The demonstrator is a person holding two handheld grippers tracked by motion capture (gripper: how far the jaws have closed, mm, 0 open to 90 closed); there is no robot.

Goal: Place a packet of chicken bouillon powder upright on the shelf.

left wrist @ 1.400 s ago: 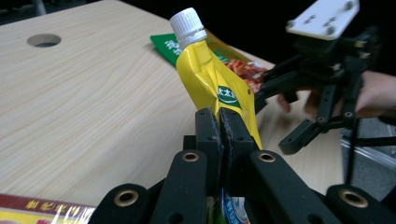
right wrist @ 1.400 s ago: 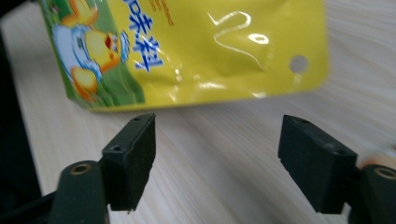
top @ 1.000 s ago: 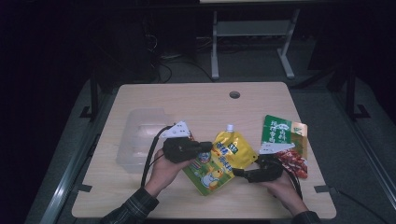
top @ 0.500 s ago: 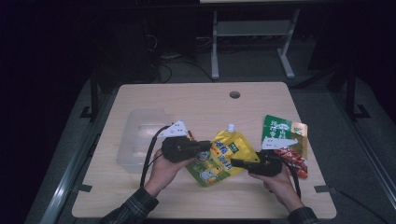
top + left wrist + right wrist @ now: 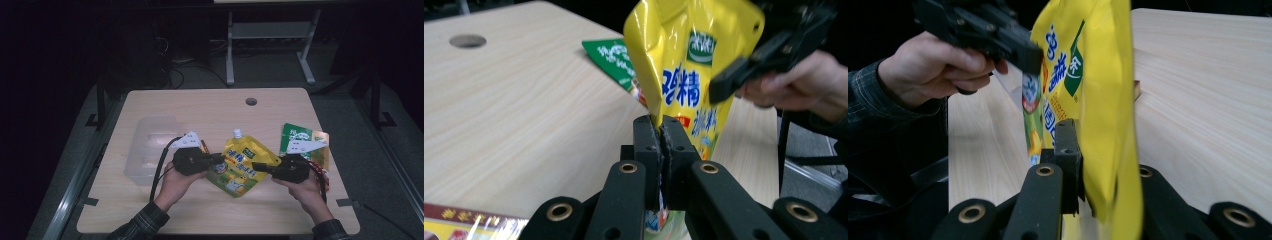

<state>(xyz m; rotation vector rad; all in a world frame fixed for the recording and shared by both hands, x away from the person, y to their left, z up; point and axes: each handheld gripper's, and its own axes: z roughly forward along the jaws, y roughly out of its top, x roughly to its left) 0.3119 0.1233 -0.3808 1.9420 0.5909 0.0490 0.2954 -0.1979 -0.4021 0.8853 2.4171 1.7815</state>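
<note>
A: Where is the glossy yellow spouted pouch (image 5: 242,161) located?

B: It is held above the pale wooden table (image 5: 210,112), between the grippers, its edges pinched from both sides.

A: How are the jaws set?

B: The left gripper (image 5: 218,159) is clamped on the left edge; the right gripper (image 5: 256,165), its jaws just having closed, is pressed on the right edge. A green flat packet (image 5: 296,136) lies beyond.

Left gripper (image 5: 220,159) points inward, jaws clamped flat, hand wrapped round its body. Right gripper (image 5: 256,165) faces it from opposite, jaws having just been closing. Both forearms enter low, sleeves checked.
</note>
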